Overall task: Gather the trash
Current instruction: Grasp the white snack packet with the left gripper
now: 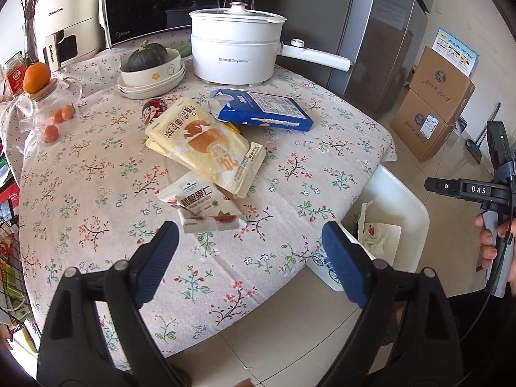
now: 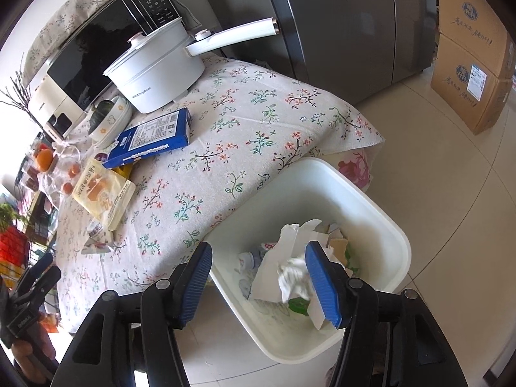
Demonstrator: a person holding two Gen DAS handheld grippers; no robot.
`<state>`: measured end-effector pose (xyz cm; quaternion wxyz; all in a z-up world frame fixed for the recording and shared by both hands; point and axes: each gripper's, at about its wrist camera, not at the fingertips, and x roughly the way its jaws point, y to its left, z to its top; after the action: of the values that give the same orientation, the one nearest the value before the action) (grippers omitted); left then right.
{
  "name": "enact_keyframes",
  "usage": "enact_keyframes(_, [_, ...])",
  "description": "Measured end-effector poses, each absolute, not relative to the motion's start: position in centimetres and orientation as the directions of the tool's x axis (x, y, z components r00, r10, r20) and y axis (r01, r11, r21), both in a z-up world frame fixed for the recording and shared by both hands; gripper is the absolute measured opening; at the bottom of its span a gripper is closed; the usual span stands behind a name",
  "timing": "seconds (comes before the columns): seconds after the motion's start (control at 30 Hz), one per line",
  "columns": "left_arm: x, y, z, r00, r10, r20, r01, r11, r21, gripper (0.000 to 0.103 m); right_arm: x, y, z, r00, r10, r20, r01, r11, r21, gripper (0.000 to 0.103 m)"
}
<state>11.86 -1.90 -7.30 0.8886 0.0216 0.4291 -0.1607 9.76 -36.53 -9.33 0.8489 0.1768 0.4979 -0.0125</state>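
left claw (image 1: 250, 253) apart over table edge (image 1: 283, 277), right claw (image 2: 258, 282) apart above white bin (image 2: 380, 225), empty

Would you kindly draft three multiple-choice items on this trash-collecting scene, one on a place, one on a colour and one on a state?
1. Where does the white bin stand?
A. On the floor beside the table
B. On the table
C. On the cardboard boxes

2. What colour is the flat carton that lies in front of the white pot?
A. Red
B. Blue
C. Green

3. How does the left gripper stand?
A. Shut on a packet
B. Shut on nothing
C. Open, holding nothing

Answers:
1. A: the right wrist view shows the bin on the floor tiles at the table's edge.
2. B: its side and printed face are blue.
3. C: its fingers stand wide apart, and the nut packet lies on the cloth beyond them.
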Motion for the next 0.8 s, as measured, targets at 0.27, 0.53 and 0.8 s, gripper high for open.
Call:
enact_keyframes(0.27, [11.8,1.7,-7.4,0.598,-0.235,-0.766,0.237,0.965,-0.111,0.091,10.8,-34.0,-8.8,0.510,0.170,-0.844,0.159,0.945,0.286,0.068])
enact_keyframes(0.53, [11.8,5.5,-8.0,0.607,-0.198,-0.770,0.168,0.979,-0.120,0.091,12.3,-30.8,-8.2,0.512,0.190,-0.837,0.112,0.952,0.284,0.073])
enact_keyframes(0.8, [12.3,9.7,-8.7,0.606,-0.162,-0.779,0.078,0.986,-0.145,0.095,14.3,-26.9,-7.5,0.514,0.211,-0.831,0.054,0.959,0.278,0.076])
